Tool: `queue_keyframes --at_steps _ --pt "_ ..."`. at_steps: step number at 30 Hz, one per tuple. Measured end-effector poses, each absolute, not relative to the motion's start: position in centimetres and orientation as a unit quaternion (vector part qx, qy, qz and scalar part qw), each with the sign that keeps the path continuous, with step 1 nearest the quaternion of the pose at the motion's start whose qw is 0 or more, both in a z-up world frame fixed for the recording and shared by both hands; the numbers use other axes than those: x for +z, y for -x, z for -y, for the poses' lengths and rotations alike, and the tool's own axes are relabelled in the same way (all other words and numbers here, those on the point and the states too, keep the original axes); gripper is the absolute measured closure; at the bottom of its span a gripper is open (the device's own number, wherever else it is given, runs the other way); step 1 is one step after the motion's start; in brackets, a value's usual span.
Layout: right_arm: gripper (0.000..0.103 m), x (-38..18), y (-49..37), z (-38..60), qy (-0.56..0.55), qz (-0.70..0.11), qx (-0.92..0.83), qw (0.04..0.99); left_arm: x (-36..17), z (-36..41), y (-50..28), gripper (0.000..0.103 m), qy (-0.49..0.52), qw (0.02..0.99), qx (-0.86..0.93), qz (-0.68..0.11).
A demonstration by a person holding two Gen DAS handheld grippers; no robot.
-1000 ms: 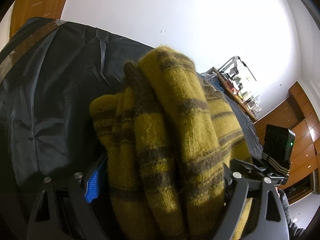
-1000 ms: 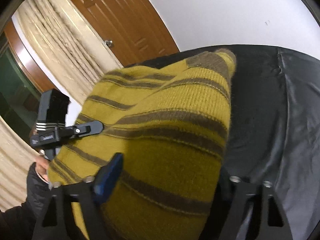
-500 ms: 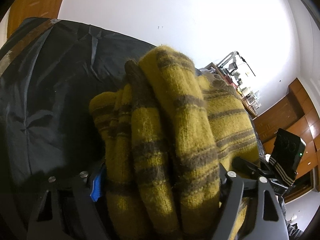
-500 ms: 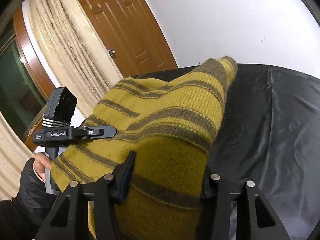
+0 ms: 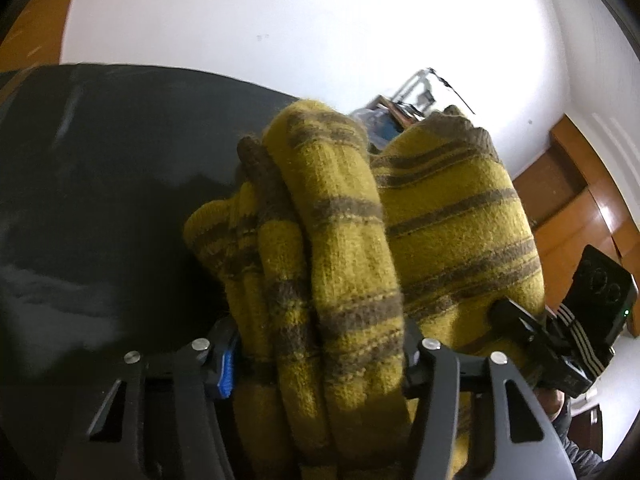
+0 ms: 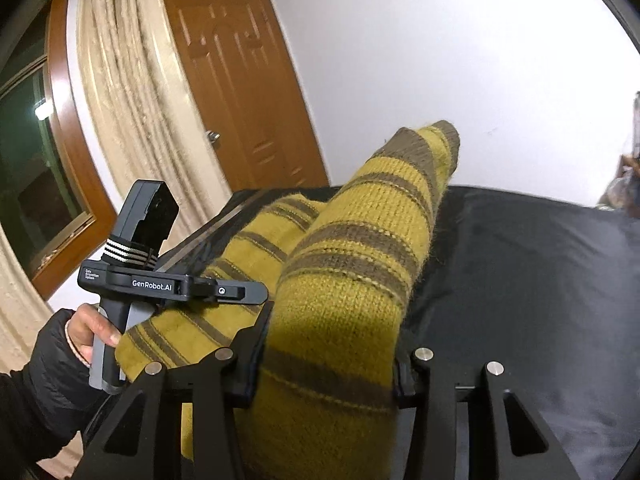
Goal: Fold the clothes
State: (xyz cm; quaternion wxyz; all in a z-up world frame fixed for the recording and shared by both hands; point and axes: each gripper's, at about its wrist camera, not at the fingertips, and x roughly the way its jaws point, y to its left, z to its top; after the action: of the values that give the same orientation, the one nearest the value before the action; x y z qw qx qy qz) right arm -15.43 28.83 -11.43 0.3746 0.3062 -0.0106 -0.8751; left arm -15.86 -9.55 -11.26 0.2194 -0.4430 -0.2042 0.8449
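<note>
Sweater, mustard yellow with brown stripes, bunched into thick folds and held up over a black sheet that covers the surface below. Left gripper: jaws pinching a fat roll of knit, the blue pad of one finger pressed into the wool on one side and the other finger sunk into it on the other; these jaws have just been closing, with the fabric between them. Right gripper: jaws likewise clamped on a thick fold, which rises ahead of them to a brown-edged tip seen against the white wall; these too have just been closing on the knit. In the right wrist view the left gripper lies to the left, its body lettered "GenRobot.AI", its handle gripped by a hand in a dark sleeve. Behind it: brown door, beige curtain, window. In the left wrist view the right gripper's camera block shows at the right edge, before wooden cabinets.
</note>
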Motion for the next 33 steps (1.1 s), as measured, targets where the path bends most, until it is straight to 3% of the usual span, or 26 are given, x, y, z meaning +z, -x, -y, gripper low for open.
queue_keyframes --at_steps 23,33 --pt "0.056 -4.5 -0.2 -55.7 -0.198 0.070 -0.966 0.152 -3.4 -20.8 13.3 0.045 0.423 0.452 0.776 0.122" --pt "0.056 -4.2 -5.9 -63.6 -0.184 0.106 -0.977 0.004 -4.2 -35.6 12.9 0.045 0.445 0.523 0.723 0.071"
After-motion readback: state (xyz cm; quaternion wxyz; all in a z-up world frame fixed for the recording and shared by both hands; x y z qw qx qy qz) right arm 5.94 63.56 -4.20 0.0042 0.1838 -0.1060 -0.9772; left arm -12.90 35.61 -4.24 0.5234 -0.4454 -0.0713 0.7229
